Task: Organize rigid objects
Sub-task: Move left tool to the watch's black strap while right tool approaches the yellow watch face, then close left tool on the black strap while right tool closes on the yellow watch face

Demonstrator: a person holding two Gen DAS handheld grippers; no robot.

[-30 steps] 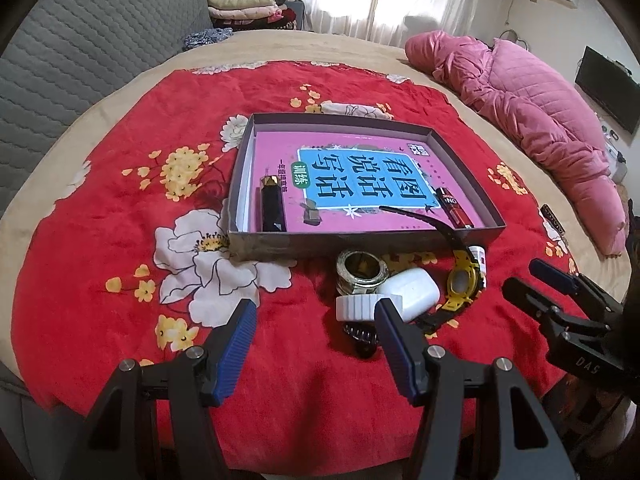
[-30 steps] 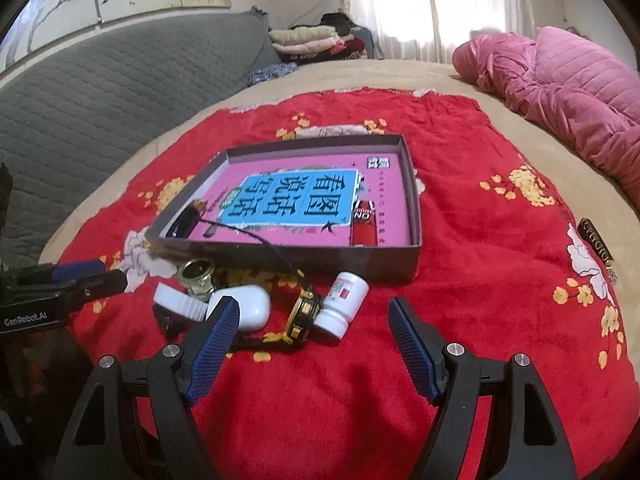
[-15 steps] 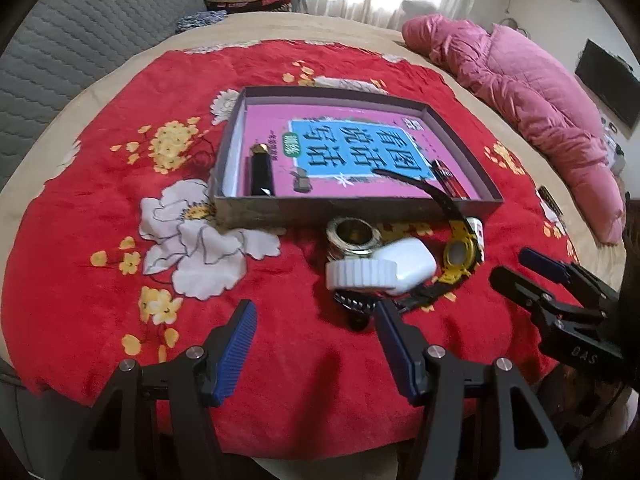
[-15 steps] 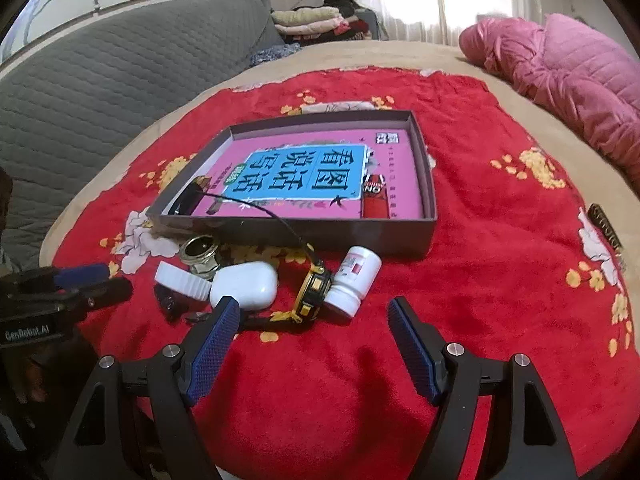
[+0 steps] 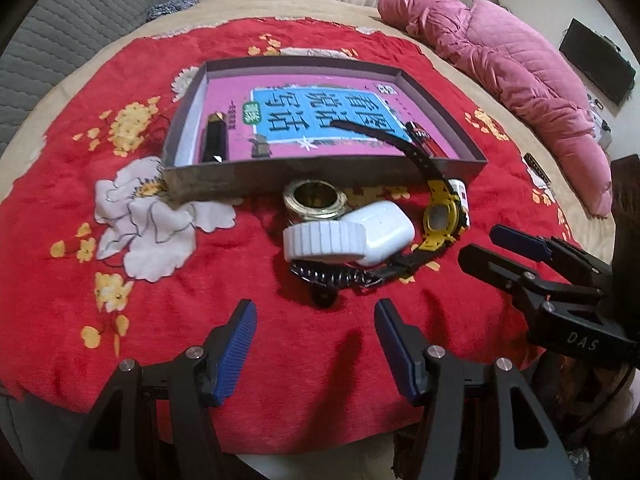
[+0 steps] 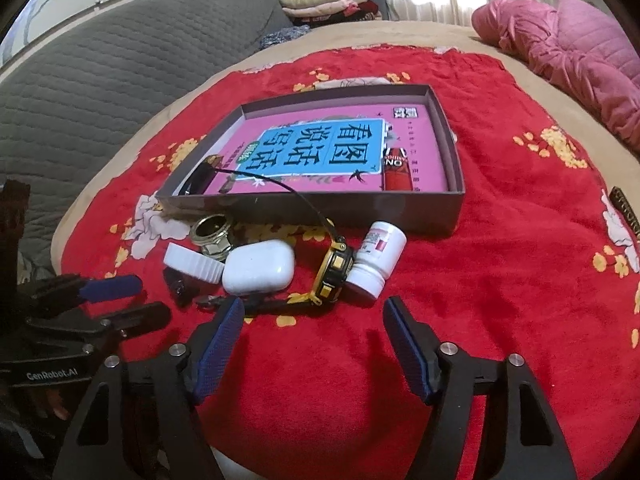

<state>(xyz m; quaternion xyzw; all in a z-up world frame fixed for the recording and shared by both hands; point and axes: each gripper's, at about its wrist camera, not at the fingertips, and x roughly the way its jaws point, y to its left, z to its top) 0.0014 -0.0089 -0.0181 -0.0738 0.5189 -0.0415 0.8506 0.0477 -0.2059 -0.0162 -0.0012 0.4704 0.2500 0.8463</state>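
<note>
Bare red cloth [image 6: 460,300] lies open near the claws; beyond, clustered watch [image 6: 336,268], bottle [image 6: 376,258], case [image 6: 258,266] crowd the tray wall [image 6: 320,210].

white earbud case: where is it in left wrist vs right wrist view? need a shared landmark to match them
Left wrist: white earbud case sits right of centre, just left of the yellow watch, behind the ribbed white cap.
Right wrist: the case is left of centre, again left of the watch.
Shared landmark: the grey tray directly behind the pile.
</note>
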